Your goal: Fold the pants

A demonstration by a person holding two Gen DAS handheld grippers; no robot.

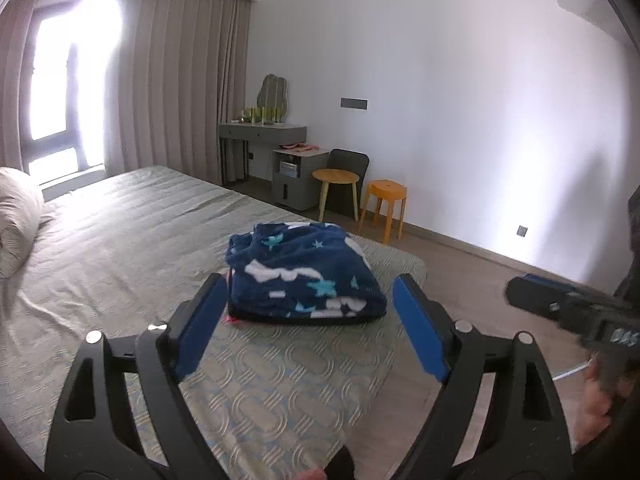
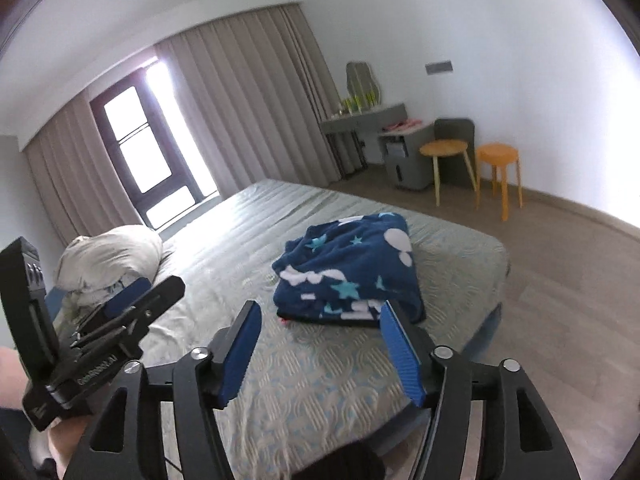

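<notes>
The pants [image 1: 306,274], of dark blue fleece with white clouds and light blue stars, are seen folded into a thick bundle on the bed [image 1: 120,232]. The bundle is placed near the foot corner of the bed, on the side that is nearest to the wooden floor [image 1: 500,292]. A dark edge and a small bit of red are shown under the front of the bundle.

The left gripper [image 1: 308,320] is held above the bed with its blue pads [image 1: 202,328] spread wide apart, and nothing is held between them. The bundle is framed by the two fingers in the left wrist view, but it is not touched. The right gripper [image 2: 320,344] is also spread wide, with nothing between its fingers, and it is kept just in front of the pants [image 2: 352,272]; whether the right pad touches the fabric cannot be told.

A pillow [image 2: 108,260] is laid at the far end of the bed. Beside the wall, a round wooden table [image 1: 335,178] and an orange stool [image 1: 386,192] are placed, and curtains [image 1: 180,80] are hung beside the bright window [image 1: 56,80].
</notes>
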